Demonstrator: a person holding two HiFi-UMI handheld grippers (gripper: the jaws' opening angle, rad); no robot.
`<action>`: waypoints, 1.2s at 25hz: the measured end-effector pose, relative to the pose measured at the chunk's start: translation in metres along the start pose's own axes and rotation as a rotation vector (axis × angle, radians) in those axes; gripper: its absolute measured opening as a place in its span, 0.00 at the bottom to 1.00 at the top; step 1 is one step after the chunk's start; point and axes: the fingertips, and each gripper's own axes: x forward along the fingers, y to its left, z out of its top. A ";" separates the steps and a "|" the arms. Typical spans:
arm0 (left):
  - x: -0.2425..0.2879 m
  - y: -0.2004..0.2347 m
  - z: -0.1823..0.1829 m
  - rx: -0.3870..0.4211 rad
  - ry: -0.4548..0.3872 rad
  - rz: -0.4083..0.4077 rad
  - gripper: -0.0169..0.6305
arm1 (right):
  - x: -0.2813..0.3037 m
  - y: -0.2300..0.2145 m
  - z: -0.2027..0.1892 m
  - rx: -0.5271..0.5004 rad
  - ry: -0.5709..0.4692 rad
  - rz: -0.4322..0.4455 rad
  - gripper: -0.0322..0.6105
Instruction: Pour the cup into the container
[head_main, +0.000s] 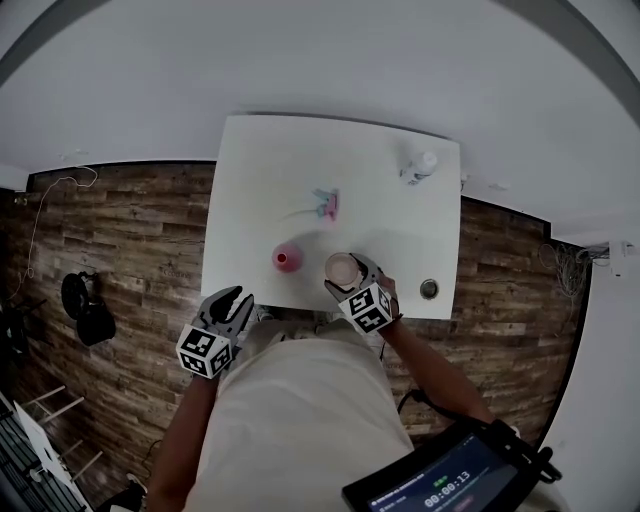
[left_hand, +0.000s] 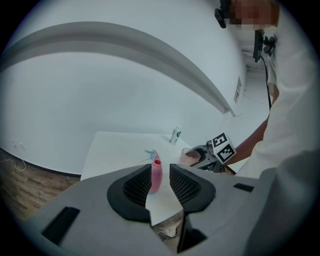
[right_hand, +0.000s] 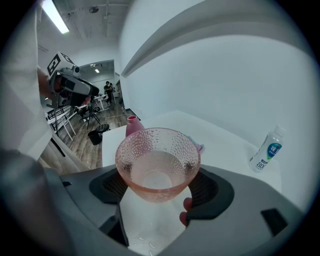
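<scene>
A pink dimpled glass cup (right_hand: 157, 162) sits upright between the jaws of my right gripper (right_hand: 159, 186), which is shut on it just above the white table (head_main: 250, 200) near its front edge. The same cup (head_main: 341, 267) shows in the head view, held by the right gripper (head_main: 347, 277). A pink narrow-necked container (head_main: 287, 258) stands just left of the cup, also seen behind it (right_hand: 132, 125). My left gripper (head_main: 232, 302) hangs open and holds nothing, off the table's front left corner. The container (left_hand: 156, 175) shows far off between its jaws.
A small plastic bottle (head_main: 420, 166) stands at the table's far right. A pink and blue object (head_main: 326, 203) lies mid-table. A small round thing (head_main: 429, 289) sits at the front right corner. Wooden floor (head_main: 120, 250) surrounds the table.
</scene>
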 end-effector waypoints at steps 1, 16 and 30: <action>-0.007 0.001 -0.001 0.001 -0.008 0.001 0.21 | -0.004 0.006 0.004 -0.002 0.003 -0.002 0.62; -0.019 0.024 0.004 0.020 -0.046 0.010 0.05 | -0.019 0.042 0.048 -0.032 0.073 0.063 0.61; -0.002 0.038 0.008 0.021 -0.029 -0.032 0.04 | -0.014 0.051 0.072 -0.033 0.157 0.103 0.61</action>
